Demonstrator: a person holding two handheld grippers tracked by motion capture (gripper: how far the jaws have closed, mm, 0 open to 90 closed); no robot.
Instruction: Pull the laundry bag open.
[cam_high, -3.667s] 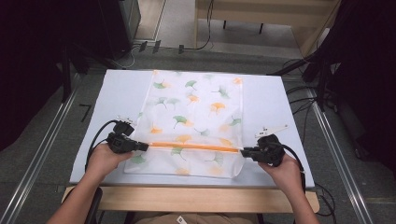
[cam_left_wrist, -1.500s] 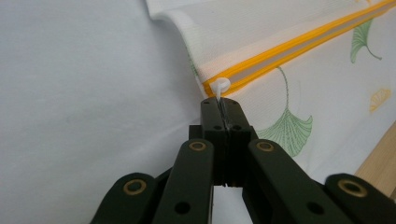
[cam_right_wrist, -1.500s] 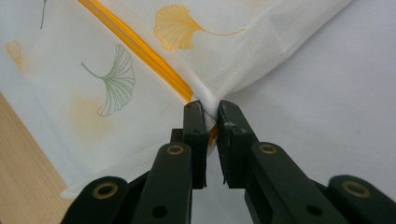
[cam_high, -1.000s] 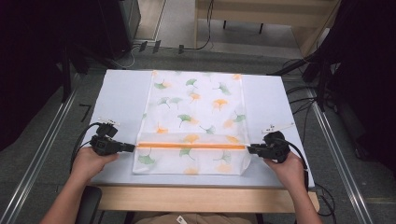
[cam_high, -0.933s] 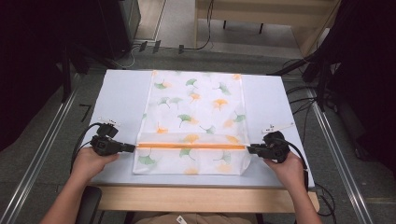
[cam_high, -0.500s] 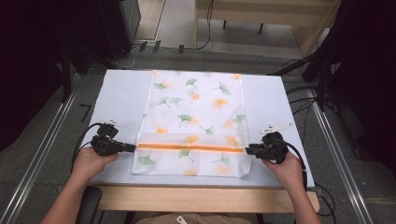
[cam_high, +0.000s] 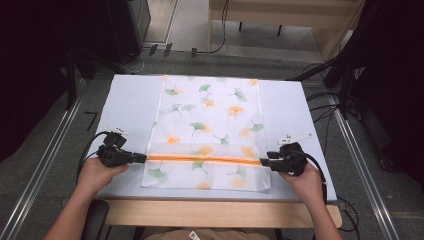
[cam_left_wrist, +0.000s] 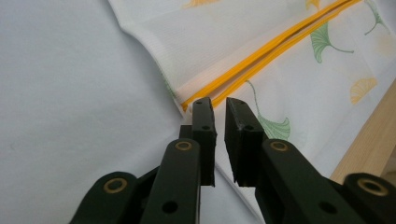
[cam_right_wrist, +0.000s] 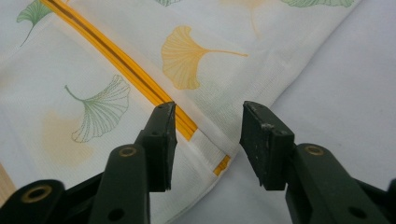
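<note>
While the leaf-printed cloth (cam_high: 210, 135) is lying flat on the worktop (cam_high: 125, 110) with its near part folded over, the left gripper (cam_left_wrist: 217, 105) is sitting with fingers nearly pressed together, gripping nothing I can see, just short of the orange band (cam_left_wrist: 261, 51). The right gripper (cam_right_wrist: 208, 122), fingers spread, is straddling the band's other end. Further folding is likely remaining.

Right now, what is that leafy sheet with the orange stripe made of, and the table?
The leafy sheet looks like thin woven cloth: fine weave, soft folds, matte printed leaves. Its orange stripe seems a stitched fabric hem. The table has a smooth, matte pale covering, perhaps cloth or vinyl, with a wooden front edge.
</note>
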